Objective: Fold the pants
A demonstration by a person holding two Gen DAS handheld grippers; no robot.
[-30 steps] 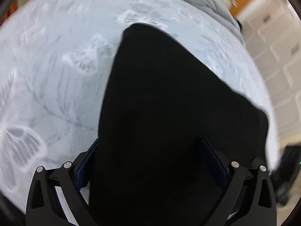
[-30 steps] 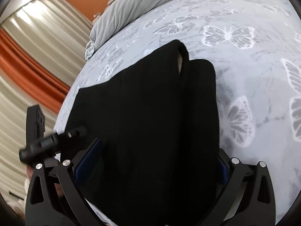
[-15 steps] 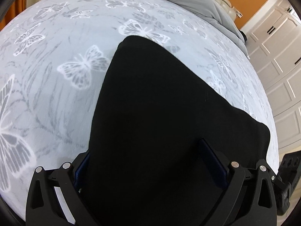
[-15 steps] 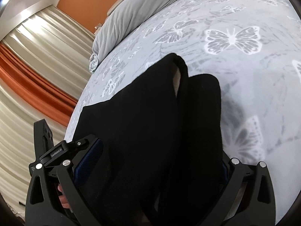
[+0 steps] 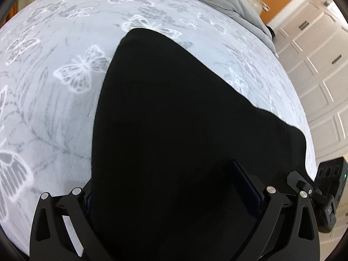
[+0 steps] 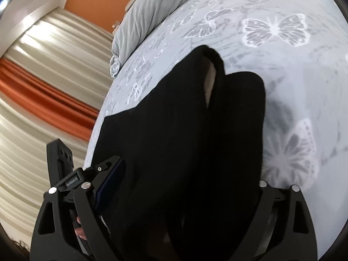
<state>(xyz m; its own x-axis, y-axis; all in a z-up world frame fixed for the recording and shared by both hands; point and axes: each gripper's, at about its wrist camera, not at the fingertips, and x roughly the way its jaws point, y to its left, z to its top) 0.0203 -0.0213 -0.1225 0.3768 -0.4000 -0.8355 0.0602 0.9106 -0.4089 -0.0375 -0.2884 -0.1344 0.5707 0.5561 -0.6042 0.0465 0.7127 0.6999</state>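
Note:
Black pants [image 5: 178, 119] lie on a pale grey bedspread with white butterflies [image 5: 54, 100]. In the left wrist view the cloth runs from the far rounded end down between the fingers of my left gripper [image 5: 174, 187]; the jaws stand wide apart with cloth draped over them. In the right wrist view the pants [image 6: 184, 141] show two layers with a pale lining at the far end. My right gripper [image 6: 187, 184] has jaws wide apart with cloth between them. Whether either grips the cloth is hidden.
A grey duvet [image 6: 156, 6] lies at the head of the bed. White cupboard doors [image 5: 322, 69] stand to the right, and cream and orange curtains [image 6: 39, 91] to the left. The other gripper shows at the edge of each view [image 5: 326, 195] [image 6: 71, 174].
Both grippers have lifted and tilted with the cloth. The pants hang closer to the cameras. The grippers have drawn nearer to each other.

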